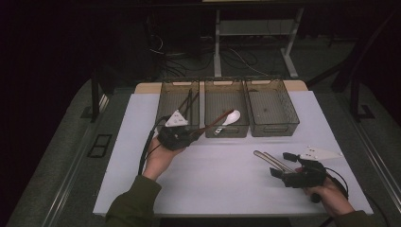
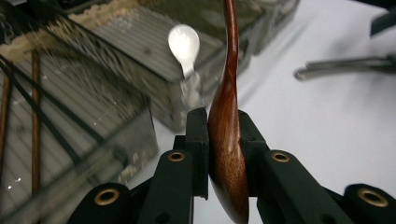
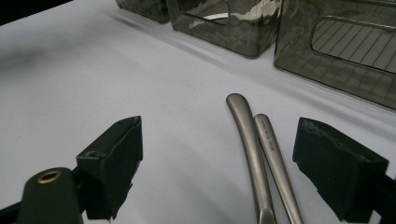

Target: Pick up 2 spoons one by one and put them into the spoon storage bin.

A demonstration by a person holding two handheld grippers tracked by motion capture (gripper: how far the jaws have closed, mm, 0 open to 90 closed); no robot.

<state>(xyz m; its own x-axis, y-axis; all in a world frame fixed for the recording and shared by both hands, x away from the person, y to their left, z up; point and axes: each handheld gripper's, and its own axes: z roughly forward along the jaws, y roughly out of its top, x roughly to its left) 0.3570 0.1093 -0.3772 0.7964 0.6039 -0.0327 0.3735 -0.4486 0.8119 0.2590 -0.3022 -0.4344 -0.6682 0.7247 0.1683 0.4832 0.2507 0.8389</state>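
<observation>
My left gripper [image 1: 193, 135] is shut on the bowl of a brown wooden spoon [image 2: 227, 135], held above the table in front of the bins. The spoon's handle [image 1: 213, 126] points toward the middle bin [image 1: 226, 130], where a white spoon [image 1: 232, 117] [image 2: 184, 43] rests. My right gripper [image 1: 280, 171] [image 3: 222, 156] stands open low over the table at the right. Two metal cutlery handles [image 3: 261, 149] [image 1: 266, 158] lie side by side on the white surface between its jaws, untouched. Their far ends are hidden under the gripper.
Three dark see-through bins stand in a row at the back of the white table [image 1: 213, 179]. The left bin [image 1: 166, 97] holds dark and brown chopsticks [image 2: 35, 121]. The right bin [image 1: 283, 123] looks bare inside. Table legs and cables lie beyond.
</observation>
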